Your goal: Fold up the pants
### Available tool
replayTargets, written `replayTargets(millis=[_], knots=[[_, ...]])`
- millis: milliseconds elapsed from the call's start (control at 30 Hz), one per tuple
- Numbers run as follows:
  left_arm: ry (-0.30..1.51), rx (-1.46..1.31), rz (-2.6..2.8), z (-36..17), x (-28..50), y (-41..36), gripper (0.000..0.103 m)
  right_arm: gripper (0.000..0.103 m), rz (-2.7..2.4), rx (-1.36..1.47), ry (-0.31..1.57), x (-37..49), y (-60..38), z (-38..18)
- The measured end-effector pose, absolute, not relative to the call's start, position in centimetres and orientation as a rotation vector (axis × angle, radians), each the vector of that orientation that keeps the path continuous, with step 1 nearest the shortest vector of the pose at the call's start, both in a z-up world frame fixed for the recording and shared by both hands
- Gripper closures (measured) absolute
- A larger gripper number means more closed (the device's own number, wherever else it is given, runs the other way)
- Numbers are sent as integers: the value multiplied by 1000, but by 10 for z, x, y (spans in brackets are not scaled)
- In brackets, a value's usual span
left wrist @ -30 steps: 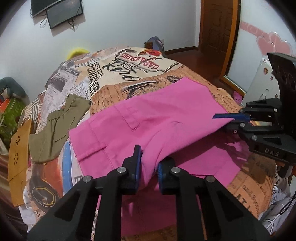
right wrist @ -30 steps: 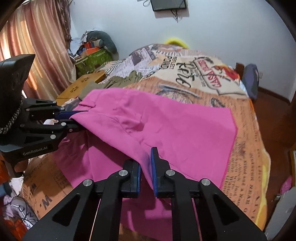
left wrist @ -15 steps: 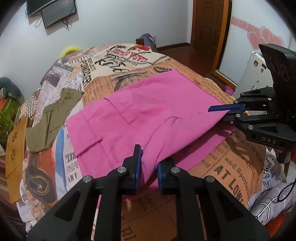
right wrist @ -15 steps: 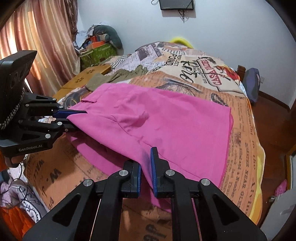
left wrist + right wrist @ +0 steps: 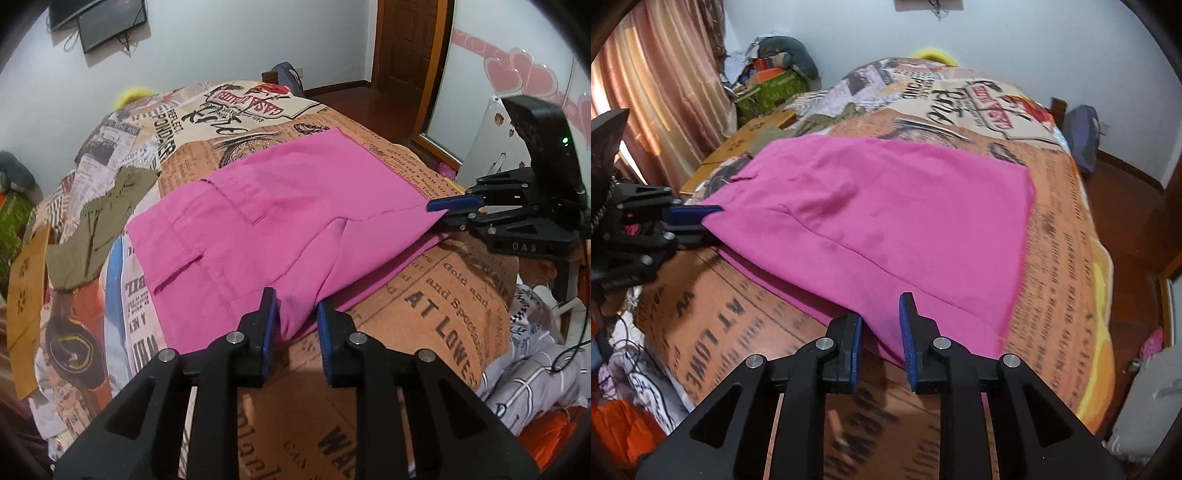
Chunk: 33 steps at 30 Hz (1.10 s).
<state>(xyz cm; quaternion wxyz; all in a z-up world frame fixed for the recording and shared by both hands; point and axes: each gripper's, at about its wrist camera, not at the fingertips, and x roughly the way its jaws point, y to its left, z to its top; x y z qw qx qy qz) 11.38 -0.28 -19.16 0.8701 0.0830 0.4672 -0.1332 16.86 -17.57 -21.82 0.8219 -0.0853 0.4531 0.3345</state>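
One pair of pink pants [image 5: 258, 229] lies on one bed [image 5: 443, 295] with a newsprint cover. Two tools show: the left tool [image 5: 295, 317] and the right tool [image 5: 881, 328]. One olive garment [image 5: 96, 229], one cardboard box [image 5: 753, 136], two wall screens [image 5: 107, 22].

Bedspread [image 5: 436, 295] at 4 o'clock of the pink pants [image 5: 258, 221] lies bare, giving clear passage along the near edge. At 9 o'clock, an olive garment [image 5: 92, 229] and a cardboard sheet [image 5: 26, 295] crowd the margin. Beyond 12 o'clock, open printed cover runs to the wall. White bedding [image 5: 535, 369] is bunched below the near right corner.
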Motion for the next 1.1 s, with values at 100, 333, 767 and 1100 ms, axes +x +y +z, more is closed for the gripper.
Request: replayTargets(millis=[100, 333, 767, 1100], knots=[[988, 158, -273, -194, 108, 6, 75, 86, 660, -178, 981, 169, -193, -224], [995, 142, -244, -193, 97, 20, 72, 86, 535, -138, 1057, 175, -229, -245], [947, 77, -150, -162, 97, 56, 61, 72, 511, -120, 915, 170, -239, -182], [984, -57, -267, -175, 138, 20, 51, 60, 740, -3, 872, 163, -165, -183]])
